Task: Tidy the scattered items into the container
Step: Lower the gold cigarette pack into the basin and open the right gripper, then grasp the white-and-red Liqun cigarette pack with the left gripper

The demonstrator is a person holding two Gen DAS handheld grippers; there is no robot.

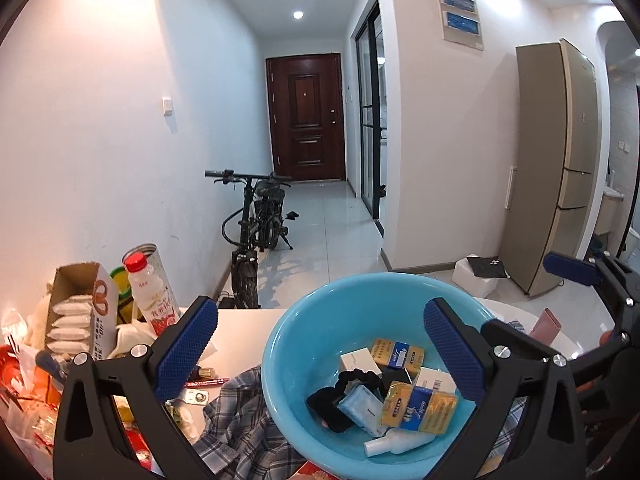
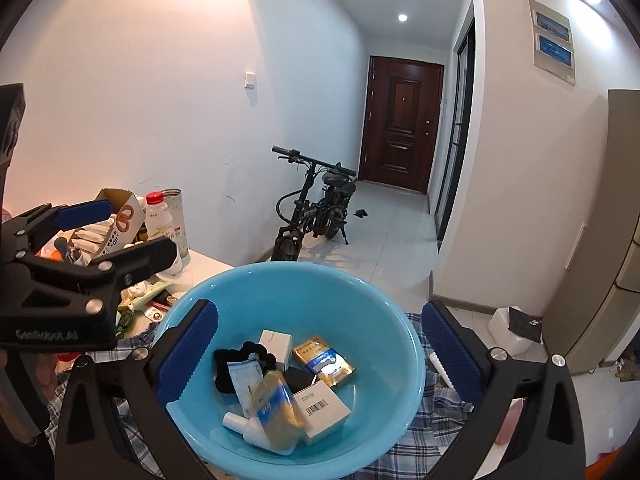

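Note:
A light blue basin (image 1: 288, 344) (image 2: 384, 320) sits on a plaid cloth (image 1: 236, 412) on the white table. In it lie yellow-and-blue packs (image 1: 420, 404) (image 2: 324, 362), a white barcoded box (image 2: 322, 406), a black scrunchie (image 1: 352, 380) and a small white bottle (image 2: 244, 426). My right gripper (image 2: 318, 354) hangs over the basin, open, with nothing between its pads; one pad (image 1: 572, 269) shows at the right edge of the left wrist view. My left gripper (image 1: 320, 350) (image 2: 120, 232) is open and empty at the basin's left side.
Left of the basin the table holds a red-capped milk bottle (image 1: 152, 296), an open carton of white packets (image 1: 80, 312), a red pencil (image 1: 208, 382) and small clutter. A pink item (image 1: 546, 324) lies to the right. Beyond the table's far edge stand a bicycle (image 1: 256, 220) and a fridge (image 1: 556, 168).

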